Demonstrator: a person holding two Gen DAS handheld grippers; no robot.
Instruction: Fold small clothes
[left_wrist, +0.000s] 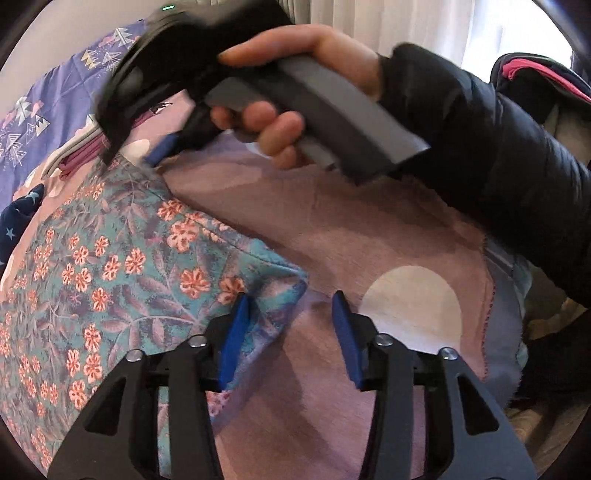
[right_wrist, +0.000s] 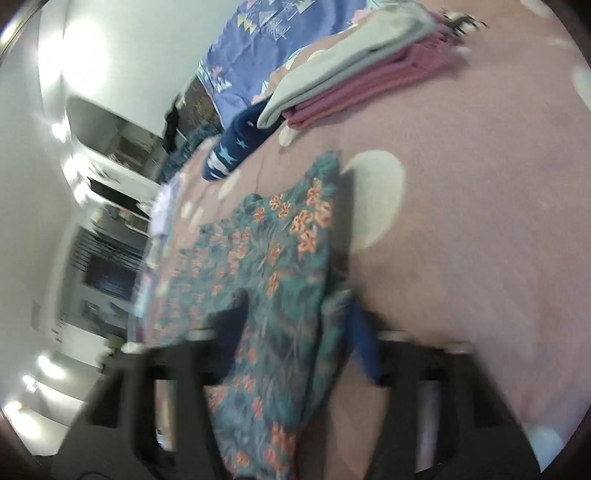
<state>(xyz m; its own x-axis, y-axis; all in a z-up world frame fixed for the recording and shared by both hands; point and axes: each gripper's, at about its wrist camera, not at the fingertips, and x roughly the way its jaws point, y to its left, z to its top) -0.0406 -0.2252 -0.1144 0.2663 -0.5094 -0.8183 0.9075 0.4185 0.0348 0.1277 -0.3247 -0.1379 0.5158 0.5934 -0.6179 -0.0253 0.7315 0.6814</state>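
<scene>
Navy star garment (left_wrist: 20, 218): far left edge of the left wrist view, bunched on the bed; in the right wrist view (right_wrist: 236, 147) it lies beyond the floral piece.
Folded stack (left_wrist: 79, 157): grey piece on pink ones, upper left, resting on the bed; in the right wrist view (right_wrist: 354, 70) it sits well apart from the floral piece.
Floral garment (left_wrist: 110, 266): teal cloth with orange flowers, spread flat on the bed, filling the left half of the left wrist view; one corner points right, toward the left jaws.
Left gripper (left_wrist: 291, 314): jaws apart, holding nothing; the left blue pad touches or overlaps the garment's corner, the right pad is over bare bedspread.
Bedspread (left_wrist: 332, 229): mauve with pale round spots, carrying all the clothes.
Right gripper (left_wrist: 159, 151): seen from the left wrist camera in the person's right hand (left_wrist: 295, 99), its blue tip at the garment's far edge.
Right gripper, own view (right_wrist: 299, 325): blurred; jaws set apart, the floral garment (right_wrist: 273, 258) running between them, whether pinched I cannot tell.
</scene>
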